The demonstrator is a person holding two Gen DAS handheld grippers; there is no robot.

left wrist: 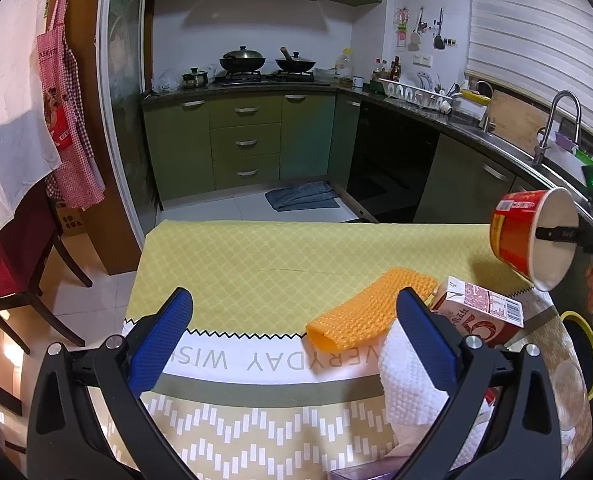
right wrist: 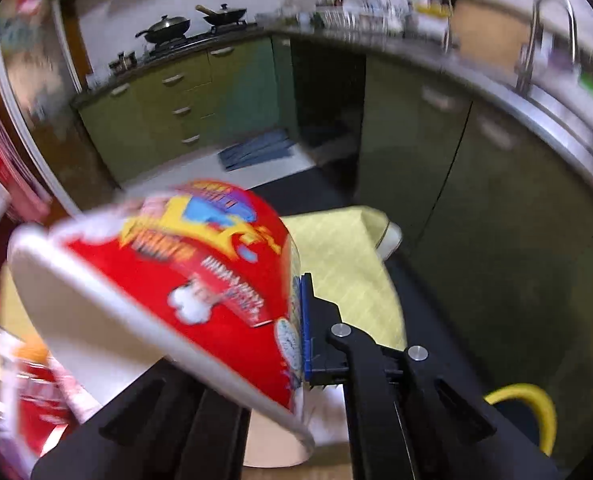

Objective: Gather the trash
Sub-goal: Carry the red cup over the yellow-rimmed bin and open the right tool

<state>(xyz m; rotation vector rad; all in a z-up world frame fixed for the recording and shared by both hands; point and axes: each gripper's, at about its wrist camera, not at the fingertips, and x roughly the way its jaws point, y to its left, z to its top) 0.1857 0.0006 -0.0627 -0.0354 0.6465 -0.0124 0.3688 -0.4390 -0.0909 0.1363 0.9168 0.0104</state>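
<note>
A green-cabinet kitchen lies behind a table (left wrist: 256, 264) under a yellow patterned cloth. The right wrist view is motion-blurred, its left finger hidden behind the red noodle cup (right wrist: 200, 280), which the right gripper (right wrist: 296, 344) clamps by the wall, tilted in the air off the table's right edge. The left gripper (left wrist: 292, 320) hovers spread wide, empty, beside the orange sleeve (left wrist: 368, 312), milk carton (left wrist: 480, 312) and white paper towel (left wrist: 412, 384).
</note>
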